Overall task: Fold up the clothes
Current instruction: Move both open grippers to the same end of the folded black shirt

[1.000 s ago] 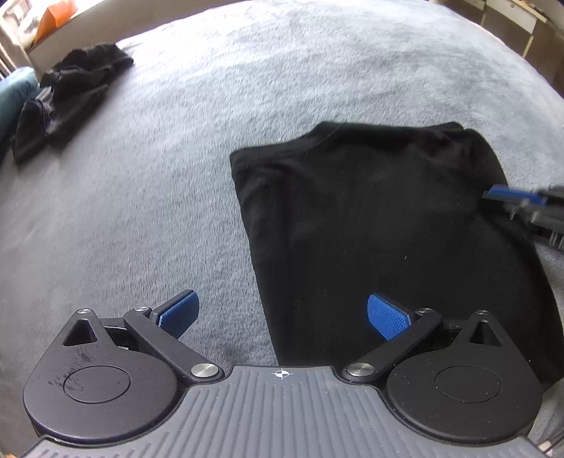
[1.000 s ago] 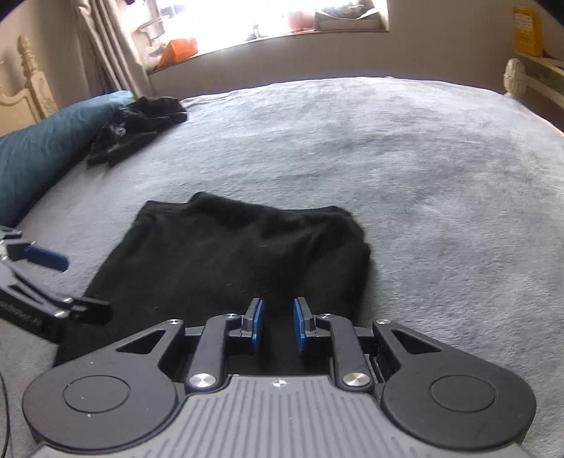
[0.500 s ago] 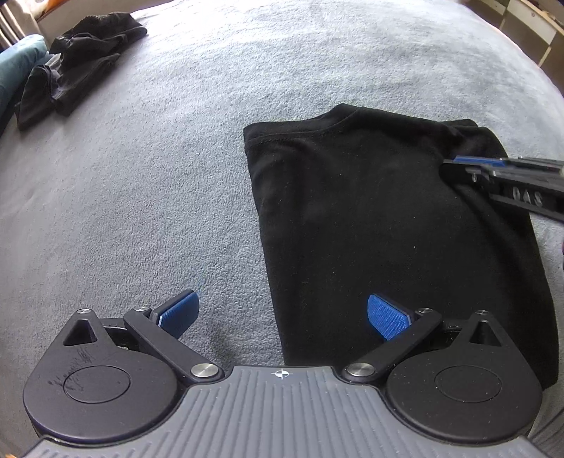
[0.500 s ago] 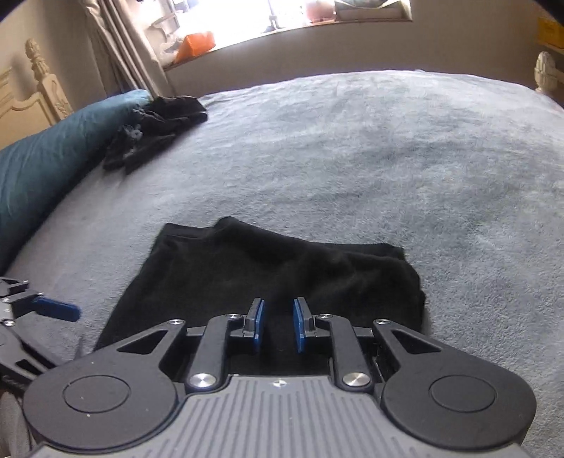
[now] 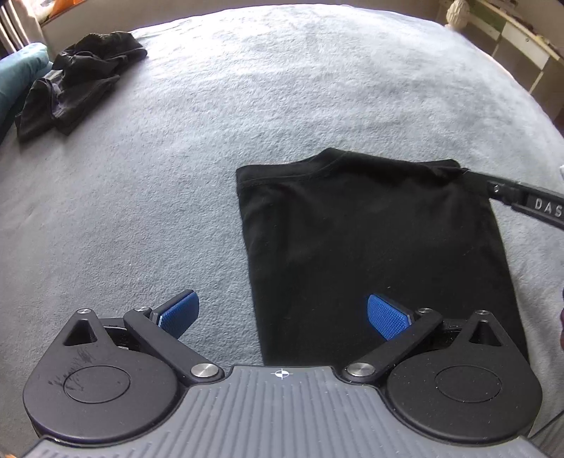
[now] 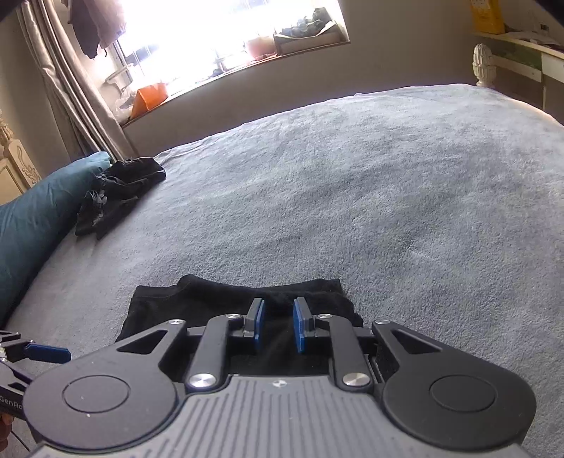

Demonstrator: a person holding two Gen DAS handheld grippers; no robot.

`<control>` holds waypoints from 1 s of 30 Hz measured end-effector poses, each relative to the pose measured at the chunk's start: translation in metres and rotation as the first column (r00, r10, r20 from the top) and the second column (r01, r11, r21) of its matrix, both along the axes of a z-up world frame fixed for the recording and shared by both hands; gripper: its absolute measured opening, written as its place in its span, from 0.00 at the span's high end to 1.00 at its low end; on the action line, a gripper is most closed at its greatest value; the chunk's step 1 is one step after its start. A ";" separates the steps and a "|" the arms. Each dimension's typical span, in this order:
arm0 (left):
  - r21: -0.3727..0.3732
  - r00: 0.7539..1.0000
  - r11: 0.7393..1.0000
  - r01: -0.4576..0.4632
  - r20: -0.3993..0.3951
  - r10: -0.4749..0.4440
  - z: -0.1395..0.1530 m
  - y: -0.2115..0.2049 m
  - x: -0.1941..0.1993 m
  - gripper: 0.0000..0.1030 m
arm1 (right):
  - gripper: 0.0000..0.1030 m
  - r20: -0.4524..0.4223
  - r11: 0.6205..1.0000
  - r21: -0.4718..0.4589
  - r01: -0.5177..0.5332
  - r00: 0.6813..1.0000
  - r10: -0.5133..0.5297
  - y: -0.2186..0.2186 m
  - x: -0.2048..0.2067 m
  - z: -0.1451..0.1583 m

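Tool (image 6: 276,326) over black garment (image 6: 211,299)

Near end of black garment (image 5: 370,239) behind left tool (image 5: 282,313); blown-out window (image 6: 218,31).

The bed cover (image 5: 246,105) is soft, fuzzy grey cloth. The black shirt (image 5: 370,229) is smooth, dull cloth. The left gripper (image 5: 282,315) is dull black plastic with shiny metal screws, bumpy blue pads (image 5: 387,317) and a ridged grey body.
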State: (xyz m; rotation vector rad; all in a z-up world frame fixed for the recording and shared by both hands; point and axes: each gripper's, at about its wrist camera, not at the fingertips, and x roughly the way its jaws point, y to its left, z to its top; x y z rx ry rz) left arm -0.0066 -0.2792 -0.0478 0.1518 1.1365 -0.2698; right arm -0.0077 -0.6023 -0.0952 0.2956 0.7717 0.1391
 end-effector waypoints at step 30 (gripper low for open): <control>-0.296 0.990 0.952 0.081 0.132 -0.044 -0.028 0.041 0.006 0.00 | 0.58 -0.148 0.957 0.258 0.133 0.984 -0.097 -0.057 -0.033 -0.041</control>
